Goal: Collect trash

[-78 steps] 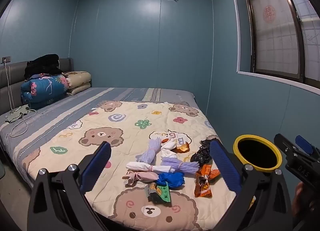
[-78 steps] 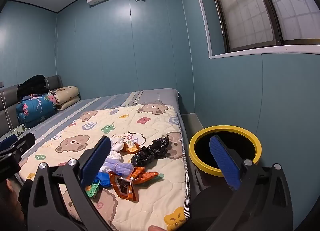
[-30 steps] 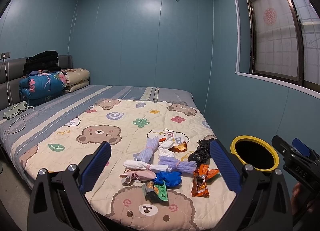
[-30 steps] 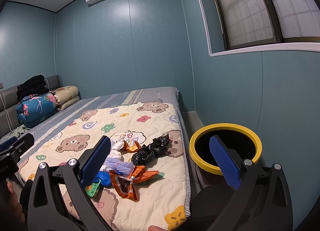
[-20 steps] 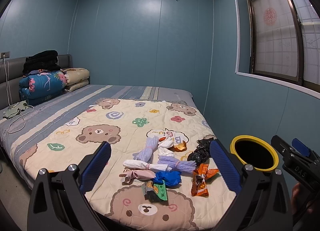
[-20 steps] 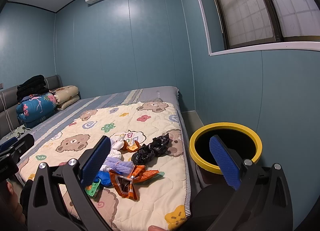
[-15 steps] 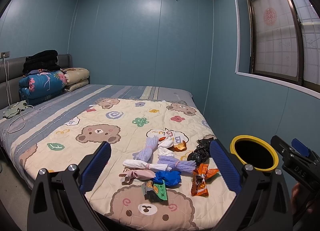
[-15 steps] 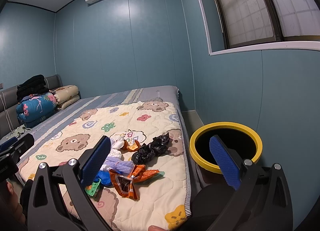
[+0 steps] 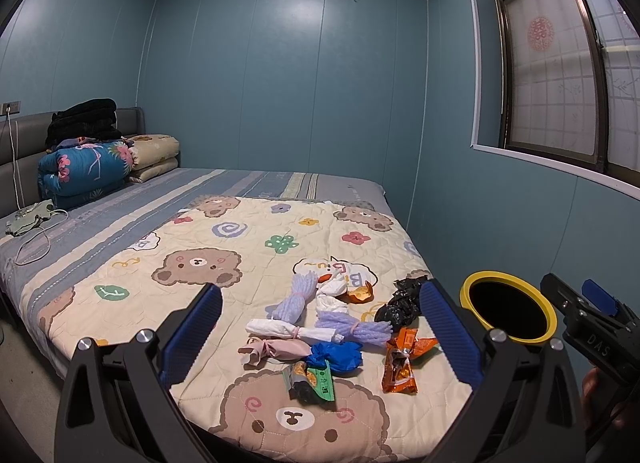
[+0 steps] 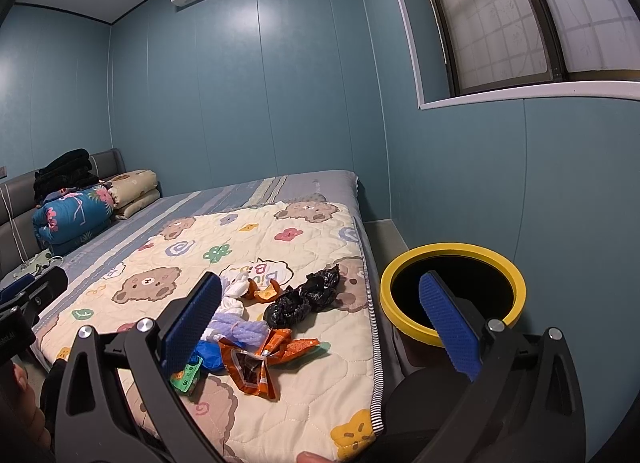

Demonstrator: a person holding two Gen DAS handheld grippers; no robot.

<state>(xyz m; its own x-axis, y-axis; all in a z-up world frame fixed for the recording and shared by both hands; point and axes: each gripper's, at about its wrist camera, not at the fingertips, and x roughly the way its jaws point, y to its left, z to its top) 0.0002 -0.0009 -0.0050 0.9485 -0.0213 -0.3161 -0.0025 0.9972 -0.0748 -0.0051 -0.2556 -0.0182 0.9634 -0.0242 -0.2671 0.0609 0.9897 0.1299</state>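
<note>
Both wrist views look across the bed (image 9: 248, 247) from its foot, sharing the trash pile (image 10: 256, 327).

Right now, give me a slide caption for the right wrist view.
Open right gripper hovers over litter on a bear-print quilt, beside a yellow-rimmed bin.

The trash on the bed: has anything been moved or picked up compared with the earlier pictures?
No. The trash pile lies as before and the yellow-rimmed bin is unmoved. The left gripper and right gripper remain open and empty; the views only shifted slightly.
</note>
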